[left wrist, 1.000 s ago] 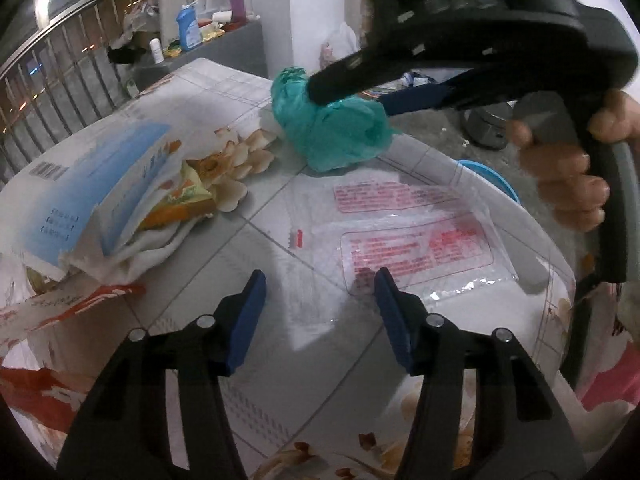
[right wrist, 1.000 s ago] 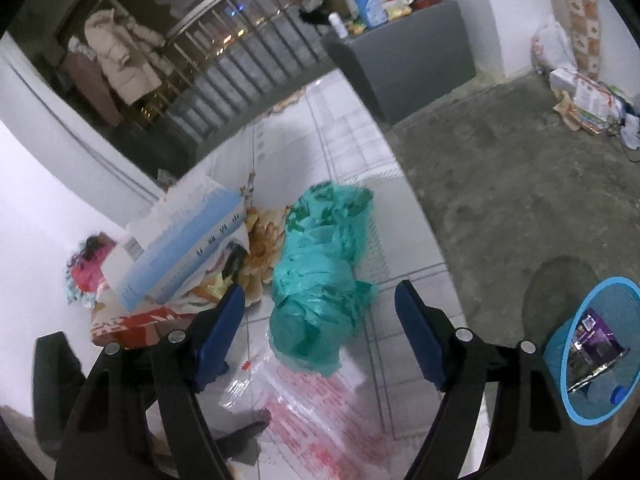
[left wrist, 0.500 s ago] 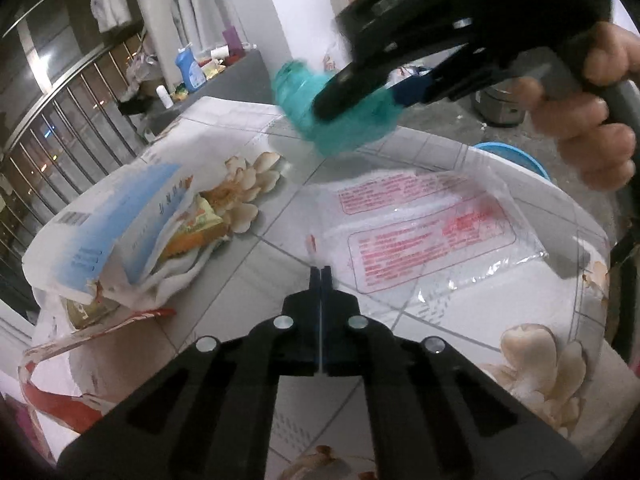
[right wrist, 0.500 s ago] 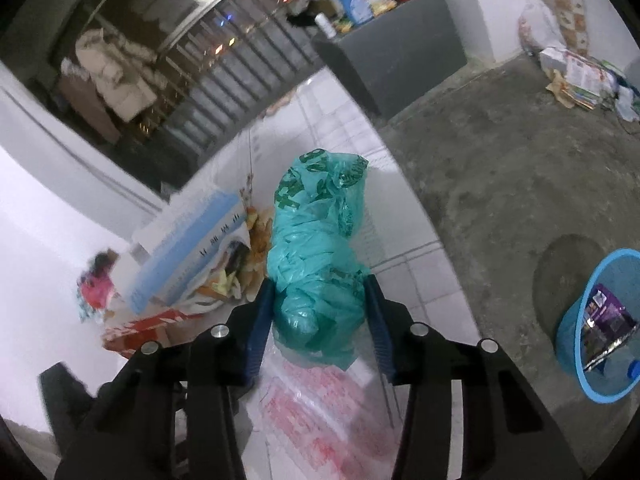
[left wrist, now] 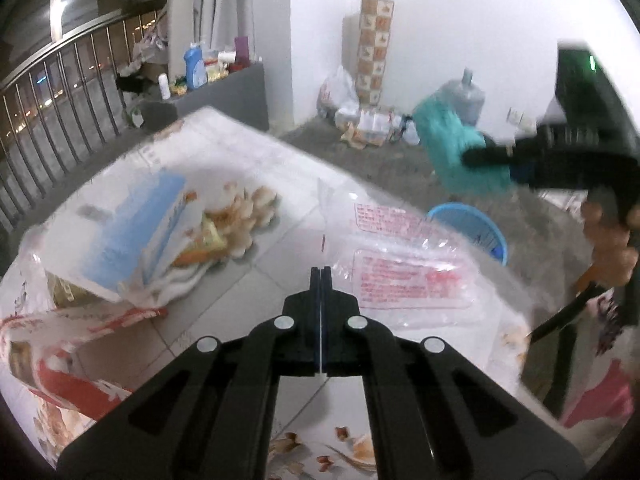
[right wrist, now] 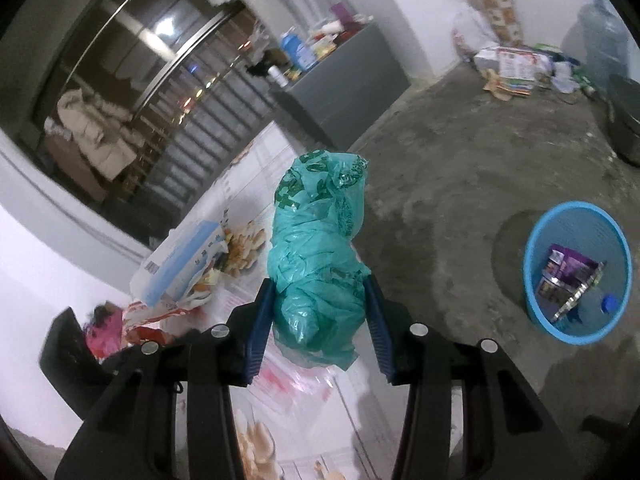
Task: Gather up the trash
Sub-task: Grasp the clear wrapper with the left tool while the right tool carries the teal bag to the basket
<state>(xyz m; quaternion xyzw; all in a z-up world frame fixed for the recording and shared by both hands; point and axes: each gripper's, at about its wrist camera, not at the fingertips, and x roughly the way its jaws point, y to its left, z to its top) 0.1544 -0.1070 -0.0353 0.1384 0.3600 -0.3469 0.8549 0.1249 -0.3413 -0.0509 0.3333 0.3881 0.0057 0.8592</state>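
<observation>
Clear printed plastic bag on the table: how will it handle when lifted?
The clear plastic bag with red print looks flat and empty, so probably very light and floppy. Its glossy, crinkled film could slip between pads. The shut left gripper sits at its edge.

Dim indoor night light, white wall blown out to glare, lamp reflection on dark window glass, strong fisheye bending with black corners, motion blur on green bag, soft focus throughout
</observation>
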